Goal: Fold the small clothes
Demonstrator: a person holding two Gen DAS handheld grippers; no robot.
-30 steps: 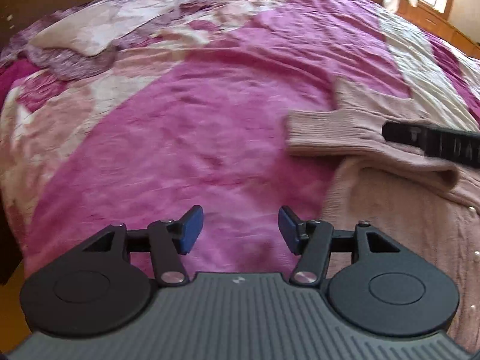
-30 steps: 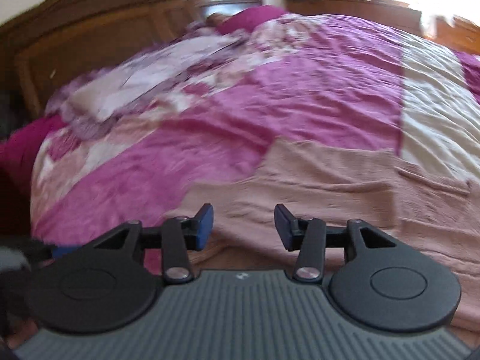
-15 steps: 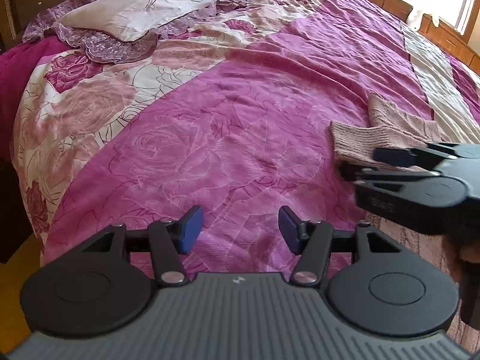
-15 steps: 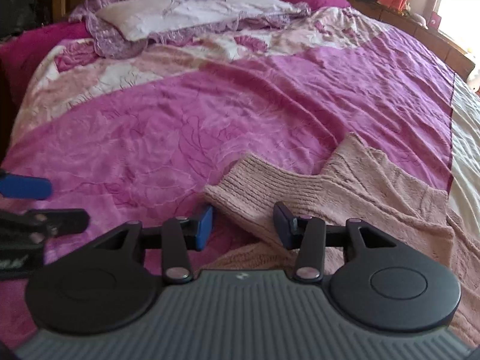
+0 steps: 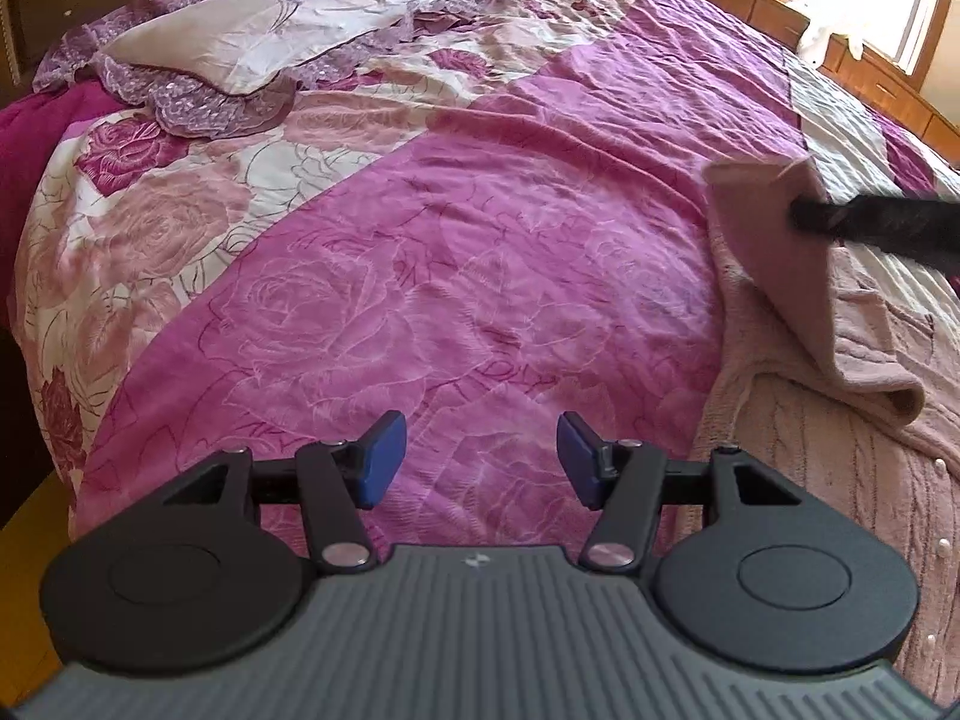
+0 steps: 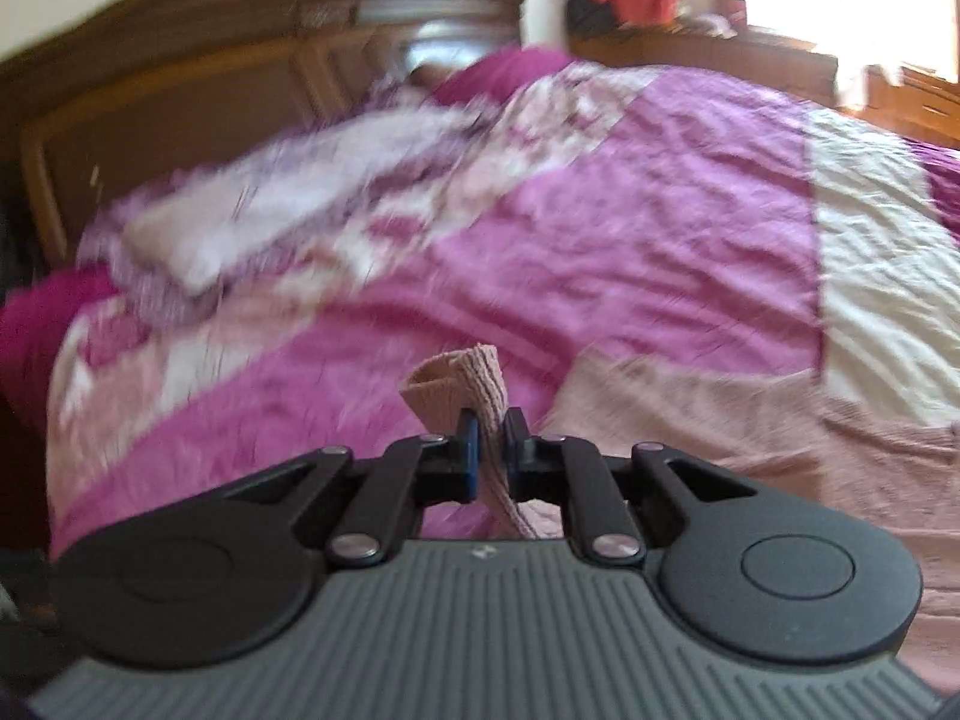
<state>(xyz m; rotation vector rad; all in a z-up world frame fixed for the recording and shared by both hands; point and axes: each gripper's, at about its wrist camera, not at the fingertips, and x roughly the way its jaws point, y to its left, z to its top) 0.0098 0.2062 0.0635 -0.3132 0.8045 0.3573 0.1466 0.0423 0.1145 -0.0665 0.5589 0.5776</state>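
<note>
One pink cardigan (image 5: 840, 420) lies right of your left gripper (image 5: 480, 462), whose fingers stand apart. Your right gripper (image 6: 487, 450), spread half a second ago, now pinches its sleeve (image 6: 474, 384), lifted off the bedspread (image 5: 450, 276).

Left hand-held gripper (image 5: 480, 459) hovering low, blue pads (image 5: 378, 459) spread wide with nothing between. Right hand-held gripper (image 6: 487, 450) raised, fingers pinched tight on a fold of pink knit sleeve (image 6: 474, 378).
</note>
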